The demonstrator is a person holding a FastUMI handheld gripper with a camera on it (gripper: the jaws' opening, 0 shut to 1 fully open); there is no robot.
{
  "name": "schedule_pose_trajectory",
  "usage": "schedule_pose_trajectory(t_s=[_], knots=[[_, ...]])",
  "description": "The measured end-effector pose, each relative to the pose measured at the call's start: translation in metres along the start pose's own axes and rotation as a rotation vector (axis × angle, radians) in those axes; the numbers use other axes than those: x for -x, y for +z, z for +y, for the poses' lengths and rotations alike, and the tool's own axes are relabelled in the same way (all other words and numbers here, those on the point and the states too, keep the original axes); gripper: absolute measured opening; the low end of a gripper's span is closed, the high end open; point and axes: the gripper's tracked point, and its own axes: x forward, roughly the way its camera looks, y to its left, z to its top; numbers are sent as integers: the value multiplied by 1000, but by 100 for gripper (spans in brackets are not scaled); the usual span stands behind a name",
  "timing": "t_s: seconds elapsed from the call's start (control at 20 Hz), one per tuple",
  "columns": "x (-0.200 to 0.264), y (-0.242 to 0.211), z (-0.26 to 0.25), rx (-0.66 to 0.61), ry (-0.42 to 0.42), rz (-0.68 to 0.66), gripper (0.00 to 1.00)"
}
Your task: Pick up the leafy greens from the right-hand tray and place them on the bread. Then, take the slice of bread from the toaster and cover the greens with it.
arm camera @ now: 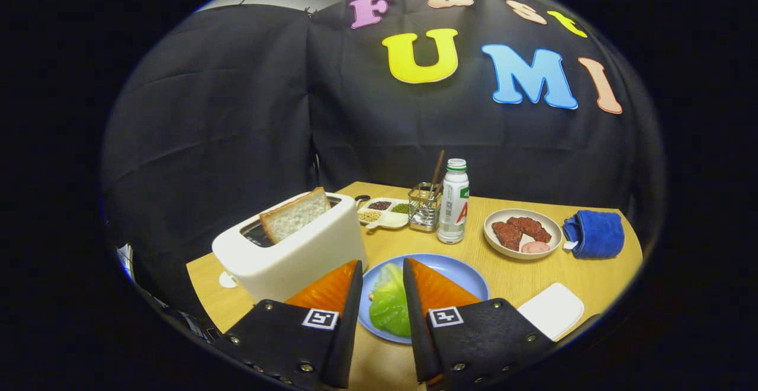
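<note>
The jaws of the gripper (382,272) stand apart over the round blue plate (459,272), with open air between them. Close beside the left finger rises the white toaster (290,255). Beyond the plate, a white bottle (453,201) and wire holder (424,206) stand upright; bare wooden bench (509,272) lies rightward.

glossy plastic toaster (296,249), wooden table (503,272), blue cloth towel (598,234)

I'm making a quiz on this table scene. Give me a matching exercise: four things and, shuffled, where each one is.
1. green leafy greens
2. tan bread slice
3. white plastic bottle
4. folded blue cloth

a. beside the wire holder
b. between the open hand-held gripper's fingers, on the blue plate
c. right of the meat plate
d. in the white toaster's slot

Pairs: 1-b, 2-d, 3-a, 4-c
</note>
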Motion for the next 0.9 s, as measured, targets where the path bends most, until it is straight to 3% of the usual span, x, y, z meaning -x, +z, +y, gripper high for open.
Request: schedule_pose_trajectory(t_s=[0.4,0.9], knots=[[14,8,61,28,-6,-92,41],[-25,14,122,55,4,-110,41]])
